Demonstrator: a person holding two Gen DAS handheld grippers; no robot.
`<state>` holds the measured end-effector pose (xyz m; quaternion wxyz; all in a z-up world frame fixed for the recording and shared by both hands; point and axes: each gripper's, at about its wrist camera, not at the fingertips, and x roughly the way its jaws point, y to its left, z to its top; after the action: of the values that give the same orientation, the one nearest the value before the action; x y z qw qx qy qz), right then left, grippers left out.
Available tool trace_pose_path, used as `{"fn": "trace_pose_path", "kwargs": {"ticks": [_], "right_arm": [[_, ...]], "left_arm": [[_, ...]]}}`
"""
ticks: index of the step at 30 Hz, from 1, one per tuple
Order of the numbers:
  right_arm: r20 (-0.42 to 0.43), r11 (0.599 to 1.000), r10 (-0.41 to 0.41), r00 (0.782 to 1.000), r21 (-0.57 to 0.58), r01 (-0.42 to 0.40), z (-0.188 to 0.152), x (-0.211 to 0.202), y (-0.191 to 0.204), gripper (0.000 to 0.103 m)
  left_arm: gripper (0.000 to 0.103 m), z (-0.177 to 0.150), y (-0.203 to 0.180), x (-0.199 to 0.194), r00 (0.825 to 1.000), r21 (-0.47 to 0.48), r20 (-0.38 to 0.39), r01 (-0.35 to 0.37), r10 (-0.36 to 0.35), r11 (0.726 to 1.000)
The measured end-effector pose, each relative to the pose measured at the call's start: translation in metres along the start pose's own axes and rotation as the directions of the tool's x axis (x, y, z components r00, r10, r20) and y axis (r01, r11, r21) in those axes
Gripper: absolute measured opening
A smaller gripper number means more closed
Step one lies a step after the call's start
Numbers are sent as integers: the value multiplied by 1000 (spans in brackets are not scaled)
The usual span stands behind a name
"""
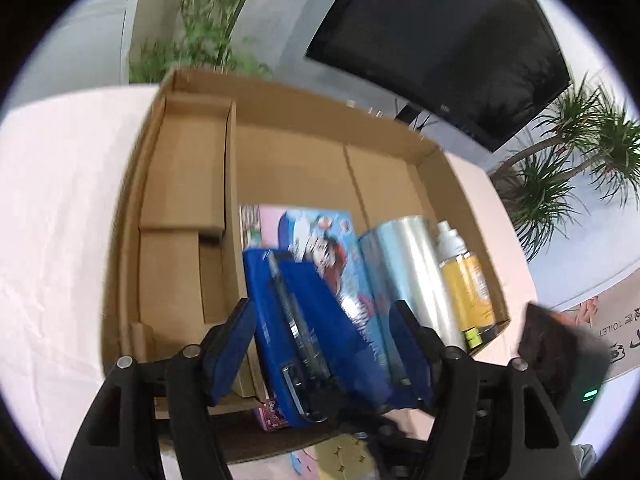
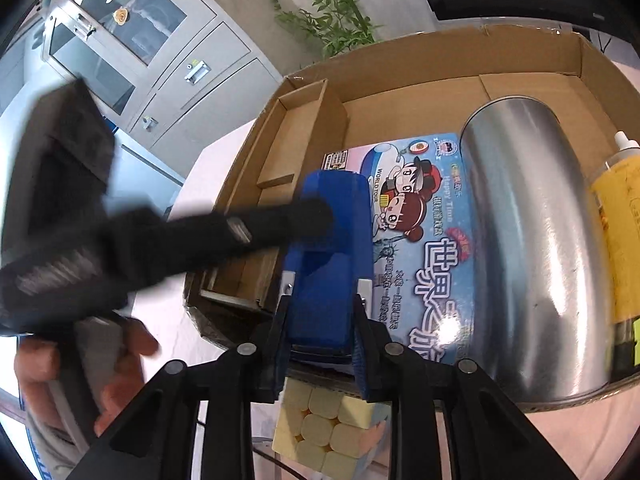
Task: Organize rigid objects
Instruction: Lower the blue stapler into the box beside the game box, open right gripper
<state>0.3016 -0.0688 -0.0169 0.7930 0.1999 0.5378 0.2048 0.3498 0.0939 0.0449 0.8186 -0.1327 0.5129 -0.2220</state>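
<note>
A blue stapler [image 2: 328,264] is clamped between the fingers of my right gripper [image 2: 320,336], over the near edge of an open cardboard box [image 2: 440,56]. In the left wrist view the stapler [image 1: 308,332] stands between my left gripper's spread fingers [image 1: 232,344], which do not clamp it; the left gripper [image 1: 326,324] is open. One black left finger [image 2: 280,220] reaches to the stapler's top in the right wrist view. The box holds a colourful game box [image 2: 424,240], a silver cylinder [image 2: 532,248] and a yellow bottle [image 2: 616,232].
A pale yellow cube puzzle [image 2: 324,432] lies on the white table under my right gripper. The box has a cardboard divider [image 1: 180,184] at its left. A dark monitor [image 1: 440,40] and plants [image 1: 560,184] stand behind. A grey cabinet [image 2: 132,48] is at left.
</note>
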Motion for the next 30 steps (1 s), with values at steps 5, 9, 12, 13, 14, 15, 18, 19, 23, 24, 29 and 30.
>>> {"fn": "trace_pose_path", "kwargs": {"ticks": [5,9,12,13,14,15,18,19,23,24,29,30], "right_arm": [[-15,1000,2,1000,7,-2,2,14,12,36],[-29,1000,11,1000,-1,-11,-2,17,20,39],[-36,998,2,999,-58,-4,-6,11,21,44],[-30,997,-14,999,-70,12,-8,6,21,49],[-27,996,-23,999,-82,21,-5,5,20,54],[-32,995,-29,999,-100,25,-5,6,22,54],[-62,992,-42,997,-123,34,-7,12,27,54],[-70,993,-29,997,-118,20,-5,13,27,55],[-84,993,24,996,-114,-34,-3,9,24,62],[-81,990,47,996,-128,-57,-5,3,24,62],[166,955,-47,985,-280,93,-39,-61,30,102],[194,949,-55,980,-295,111,-50,-72,28,102]], "left_arm": [[72,-6,1,-26,998,-7,55,-41,41,999],[72,-19,9,-48,993,-49,98,-57,61,997],[72,-34,17,-66,989,-78,136,-56,66,995],[72,-41,20,-71,987,-90,146,-57,70,994],[72,-45,22,-74,986,-100,151,-59,73,993],[72,-50,24,-76,985,-110,154,-61,77,992],[72,-63,28,-79,984,-135,156,-65,86,989],[72,-65,28,-80,983,-137,158,-69,91,988],[72,-80,19,-90,972,-124,197,-106,129,987],[72,-84,15,-94,966,-112,214,-124,146,986],[87,-110,-20,-125,911,-22,331,-255,248,967],[88,-116,-26,-128,903,-16,352,-259,247,966]]}}
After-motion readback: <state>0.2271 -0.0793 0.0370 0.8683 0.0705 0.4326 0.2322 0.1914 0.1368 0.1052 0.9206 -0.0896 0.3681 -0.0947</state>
